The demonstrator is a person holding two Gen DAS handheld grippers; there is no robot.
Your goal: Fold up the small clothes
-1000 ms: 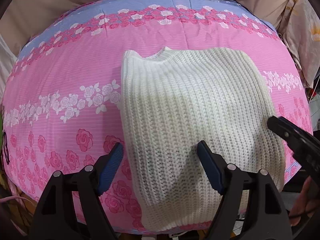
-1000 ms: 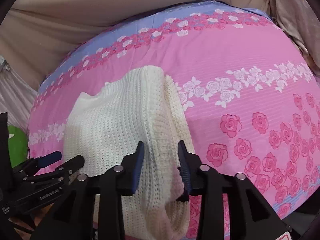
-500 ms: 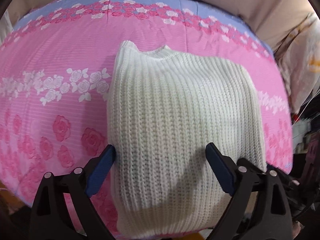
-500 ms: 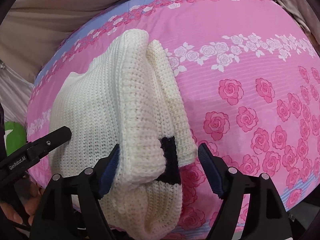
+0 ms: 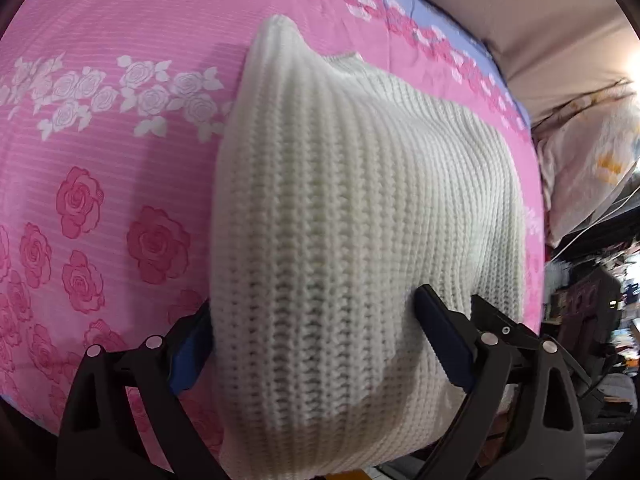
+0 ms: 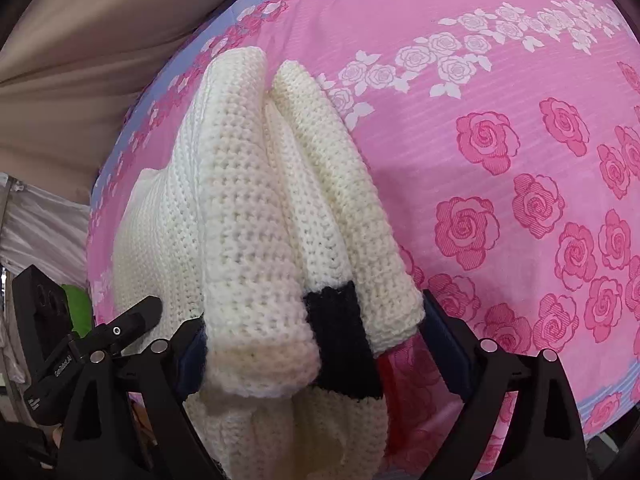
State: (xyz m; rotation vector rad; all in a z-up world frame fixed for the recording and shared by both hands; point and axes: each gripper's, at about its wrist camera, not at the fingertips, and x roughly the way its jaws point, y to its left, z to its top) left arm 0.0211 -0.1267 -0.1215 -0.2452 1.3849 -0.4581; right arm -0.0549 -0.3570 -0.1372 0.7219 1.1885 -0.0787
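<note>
A cream knitted sweater (image 5: 360, 208) lies folded lengthwise on a pink rose-print bedsheet (image 5: 100, 140), its neckline at the far end. My left gripper (image 5: 316, 344) is open, its blue-padded jaws straddling the sweater's near end. In the right wrist view the sweater (image 6: 248, 200) shows its folded layers and a black and red band near the hem. My right gripper (image 6: 316, 340) is open, its jaws on either side of the stacked layers at the right edge. The left gripper (image 6: 132, 320) shows at the lower left of that view.
The bedsheet (image 6: 520, 100) spreads wide to the right of the sweater. A beige headboard or wall (image 6: 80, 40) runs behind the bed. A pale floral pillow (image 5: 592, 168) lies at the far right. Dark clutter (image 5: 592, 312) sits beyond the bed's right edge.
My right gripper has opened from a grip on the sweater's edge and pushed in around the layers. My left gripper has moved forward and right so its open jaws straddle the hem.
</note>
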